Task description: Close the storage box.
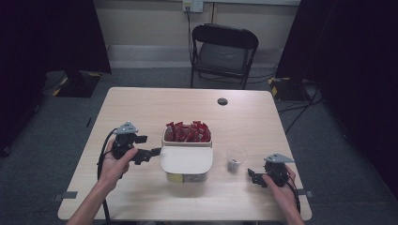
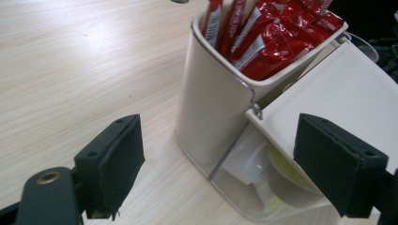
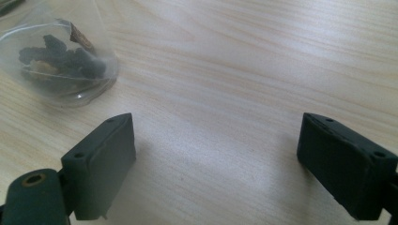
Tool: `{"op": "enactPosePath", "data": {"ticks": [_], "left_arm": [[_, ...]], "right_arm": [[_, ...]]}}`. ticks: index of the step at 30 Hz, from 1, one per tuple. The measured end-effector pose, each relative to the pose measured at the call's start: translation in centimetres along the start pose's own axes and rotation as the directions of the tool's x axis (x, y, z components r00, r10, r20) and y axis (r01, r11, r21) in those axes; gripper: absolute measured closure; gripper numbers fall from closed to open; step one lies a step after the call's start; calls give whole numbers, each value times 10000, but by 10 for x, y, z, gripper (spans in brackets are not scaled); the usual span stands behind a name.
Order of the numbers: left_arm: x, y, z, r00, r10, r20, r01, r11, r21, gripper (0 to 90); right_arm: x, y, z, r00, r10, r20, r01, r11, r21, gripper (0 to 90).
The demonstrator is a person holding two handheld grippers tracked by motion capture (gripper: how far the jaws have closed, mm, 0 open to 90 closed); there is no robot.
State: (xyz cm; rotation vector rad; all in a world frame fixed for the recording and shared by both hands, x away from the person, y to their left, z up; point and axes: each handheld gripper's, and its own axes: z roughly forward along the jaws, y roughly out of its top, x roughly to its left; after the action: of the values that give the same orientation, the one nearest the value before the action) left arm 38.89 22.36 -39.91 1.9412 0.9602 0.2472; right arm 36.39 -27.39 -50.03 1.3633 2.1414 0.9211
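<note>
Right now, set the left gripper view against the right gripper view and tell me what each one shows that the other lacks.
Left gripper view: a cream container packed with red sachets, its hinged lid over a clear lower compartment holding pale cups. Right gripper view: a clear plastic cup with dark pieces inside. Both: two black jaws set wide apart over the light wooden table, holding nothing.

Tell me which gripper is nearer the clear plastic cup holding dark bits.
Right. The right gripper sits just beside the clear plastic cup, jaws open toward it. The left gripper is beyond the cream container, at its far side.
</note>
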Motion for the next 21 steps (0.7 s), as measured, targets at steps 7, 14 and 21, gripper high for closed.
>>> {"op": "enactPosePath", "data": {"ticks": [7,14,21], "left_arm": [[16,-6,-11,9981,-222,-581,222,9998,-15,160],[33,-18,-19,9886,-544,-1405,542,9985,-53,160],[47,-37,-19,9798,-805,-1832,877,9957,312,162]], "right_arm": [[0,0,0,10000,21,-4,-21,10000,7,113],[0,0,0,10000,5,-1,-5,10000,4,113],[0,0,0,10000,6,1,-6,10000,4,113]]}}
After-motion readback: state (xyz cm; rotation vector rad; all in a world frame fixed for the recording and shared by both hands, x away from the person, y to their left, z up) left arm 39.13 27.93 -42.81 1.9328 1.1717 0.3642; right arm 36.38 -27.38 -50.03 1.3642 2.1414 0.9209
